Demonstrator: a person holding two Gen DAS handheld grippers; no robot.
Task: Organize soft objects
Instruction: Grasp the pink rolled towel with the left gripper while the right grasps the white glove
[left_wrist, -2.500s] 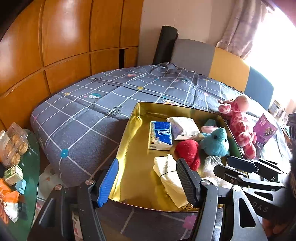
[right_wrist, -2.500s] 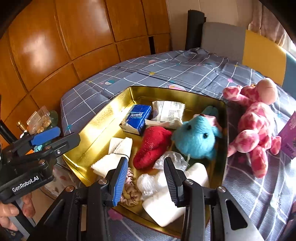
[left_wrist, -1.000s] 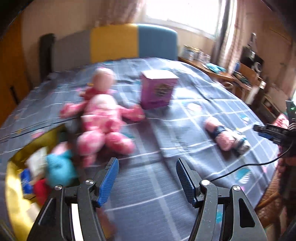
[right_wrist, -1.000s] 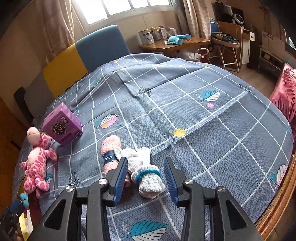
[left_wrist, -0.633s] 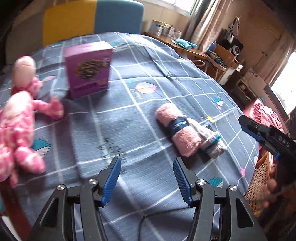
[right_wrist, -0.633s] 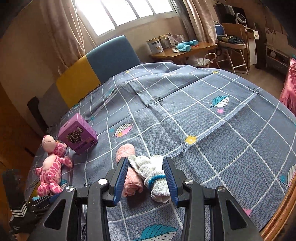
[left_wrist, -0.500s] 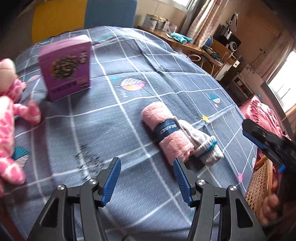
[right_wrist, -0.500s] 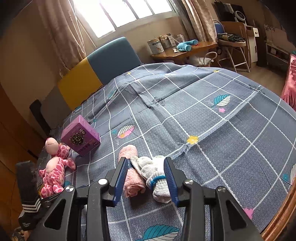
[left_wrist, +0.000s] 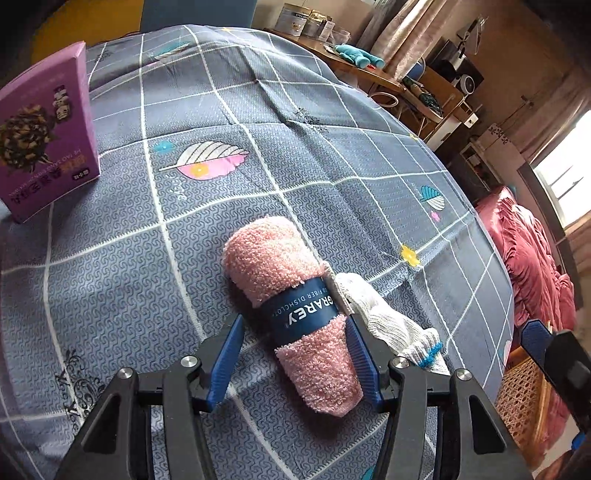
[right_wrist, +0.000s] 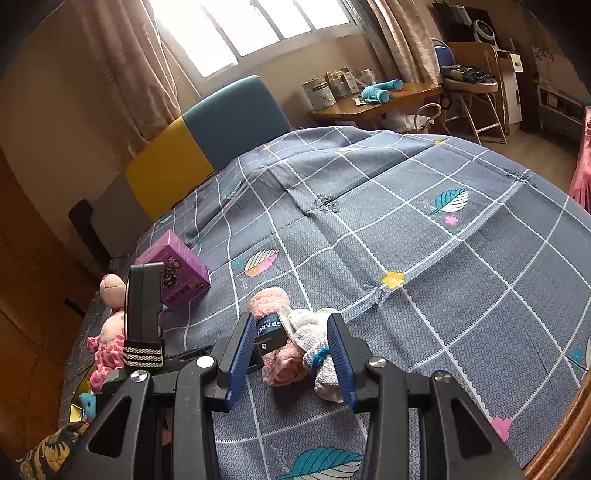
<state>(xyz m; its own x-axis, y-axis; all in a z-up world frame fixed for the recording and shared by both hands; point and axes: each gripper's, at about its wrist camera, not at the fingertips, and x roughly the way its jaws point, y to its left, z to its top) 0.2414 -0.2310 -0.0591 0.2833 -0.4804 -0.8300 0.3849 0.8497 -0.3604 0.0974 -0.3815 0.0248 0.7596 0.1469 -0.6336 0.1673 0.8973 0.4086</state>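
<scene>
1. Two soft things lie side by side on our grey checked bedspread (left_wrist: 332, 155): a rolled pink towel (left_wrist: 291, 306) and a pair of white knit gloves (left_wrist: 388, 325), touching along one side.
2. Towel's fluffy, wrapped in a dark blue paper band with white lettering. Gloves are bundled, with blue trim at the cuffs.
3. Our left gripper (left_wrist: 295, 356) straddles the near end of the towel. Its jaws have just been closing; the right pad looks to be brushing the towel, the left pad is clear of it, so no grip yet.
4. Our right gripper (right_wrist: 291, 354) sits part-open around the gloves, not squeezing.
5. Purple box (left_wrist: 44, 136) stands well off to the side.
</scene>
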